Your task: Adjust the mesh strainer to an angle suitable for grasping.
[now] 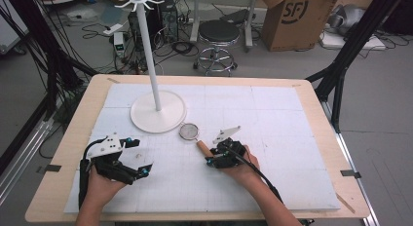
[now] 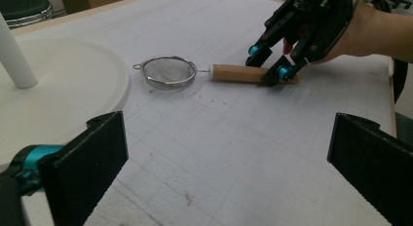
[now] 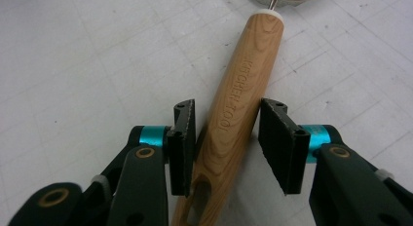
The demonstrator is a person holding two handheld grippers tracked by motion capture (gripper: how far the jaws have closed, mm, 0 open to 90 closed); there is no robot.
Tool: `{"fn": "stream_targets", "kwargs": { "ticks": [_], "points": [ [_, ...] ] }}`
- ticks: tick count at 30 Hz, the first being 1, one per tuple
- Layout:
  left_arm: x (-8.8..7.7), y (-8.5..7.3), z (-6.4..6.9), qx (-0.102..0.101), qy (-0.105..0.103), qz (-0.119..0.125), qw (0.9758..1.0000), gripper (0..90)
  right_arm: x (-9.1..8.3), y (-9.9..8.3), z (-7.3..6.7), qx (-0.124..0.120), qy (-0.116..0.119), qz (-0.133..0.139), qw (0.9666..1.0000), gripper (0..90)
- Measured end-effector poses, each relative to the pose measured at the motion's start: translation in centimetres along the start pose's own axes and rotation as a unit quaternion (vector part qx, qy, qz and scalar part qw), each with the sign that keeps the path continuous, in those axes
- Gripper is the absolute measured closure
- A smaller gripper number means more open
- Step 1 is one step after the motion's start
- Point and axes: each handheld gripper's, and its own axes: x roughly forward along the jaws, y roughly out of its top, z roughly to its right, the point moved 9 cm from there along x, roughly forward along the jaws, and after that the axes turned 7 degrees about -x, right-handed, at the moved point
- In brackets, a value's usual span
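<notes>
Black pads of your right claw (image 3: 226,145) straddle the wooden handle (image 3: 238,106) of the little sieve (image 1: 189,131), narrowed almost to its sides yet with slivers of gap on both sides, so you have no squeeze on it yet. You've taken the handle near its slotted end, likely so the mesh bowl hangs free toward the white stand (image 1: 158,111) just beyond it on the foam mat (image 1: 272,119). Your left claw (image 2: 229,162) waits wide open and empty, well apart from the sieve.

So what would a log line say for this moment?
right tongs: astride strainer handle, gap visible | left tongs: open, idle
</notes>
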Motion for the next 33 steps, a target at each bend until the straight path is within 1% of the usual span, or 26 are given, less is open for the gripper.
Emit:
{"fn": "stream_targets", "kwargs": {
  "ticks": [4,6,8,10,13,14,18,21,22,23,24,25,26,27,28,29,30,31,32,33],
  "points": [
    [0.0,0.0,-0.1,-0.001,0.0,0.001,1.0,1.8,0.1,0.0,-0.3,-0.01,-0.019,-0.004,0.9998,57.9],
    [0.0,0.0,-0.1,-0.001,0.001,0.001,1.0,1.8,0.1,0.0,-0.3,-0.014,-0.022,-0.007,0.9996,57.7],
    [0.0,0.0,0.0,0.0,-0.001,0.001,1.0,1.8,0.2,0.0,-0.3,-0.012,-0.024,-0.008,0.9996,58.1],
    [0.0,0.0,0.0,0.0,0.0,0.0,1.0,1.8,0.1,0.0,-0.3,-0.013,-0.026,-0.009,0.9995,60.7],
    [0.0,0.0,0.0,0.0,0.0,0.0,1.0,1.8,0.0,0.0,-0.4,-0.014,-0.01,-0.006,0.9998,69.5],
    [0.0,0.0,0.0,0.0,0.0,0.0,1.0,1.8,0.0,0.0,-0.5,-0.02,-0.005,-0.006,0.9998,69.7],
    [-0.1,0.0,-0.1,-0.002,0.001,0.002,1.0,1.8,-0.1,-0.1,-0.7,-0.025,0.008,-0.009,0.9996,70.1],
    [-0.2,0.0,-0.2,-0.001,0.001,0.002,1.0,1.8,-0.2,-0.1,-1.0,-0.024,0.026,-0.007,0.9994,70.1],
    [-0.2,0.0,-0.1,-0.002,0.001,0.003,1.0,1.8,-0.2,-0.1,-1.1,-0.031,0.03,-0.006,0.9991,70.1],
    [-0.2,0.1,-0.1,-0.002,0.001,0.003,1.0,1.8,-0.2,-0.1,-1.4,-0.034,0.037,-0.007,0.9987,70.2],
    [-0.1,0.1,-0.1,-0.002,0.001,0.003,1.0,1.8,-0.1,0.0,-2.0,-0.047,0.053,-0.004,0.9975,70.1],
    [-0.1,0.1,-0.1,-0.001,0.001,0.002,1.0,1.8,0.0,0.1,-2.4,-0.056,0.06,-0.003,0.9967,70.1],
    [-0.1,0.1,-0.1,-0.001,0.001,0.002,1.0,1.8,0.0,0.1,-2.4,-0.056,0.06,-0.003,0.9967,70.1],
    [0.0,0.1,0.0,0.001,-0.001,0.001,1.0,1.8,0.2,0.3,-3.4,-0.07,0.086,0.002,0.9938,70.1],
    [0.0,0.1,0.0,0.001,-0.001,0.001,1.0,1.8,0.2,0.3,-3.4,-0.07,0.086,0.002,0.9938,70.1],
    [0.0,0.1,0.0,0.0,0.0,0.001,1.0,1.8,0.4,0.5,-4.2,-0.093,0.092,0.002,0.9914,70.1],
    [0.0,0.1,0.0,0.0,0.0,0.001,1.0,1.8,0.4,0.6,-4.5,-0.097,0.098,0.004,0.9905,70.1],
    [0.0,0.1,0.0,0.001,0.0,0.0,1.0,1.8,0.4,0.8,-5.1,-0.093,0.121,0.008,0.9882,70.1],
    [0.0,0.1,0.1,0.001,-0.001,0.001,1.0,1.8,0.4,0.8,-5.1,-0.093,0.121,0.008,0.9882,70.1],
    [0.1,0.1,0.1,0.001,-0.001,-0.001,1.0,1.8,0.7,0.9,-5.7,-0.106,0.127,0.005,0.9862,70.0]
  ]
}}
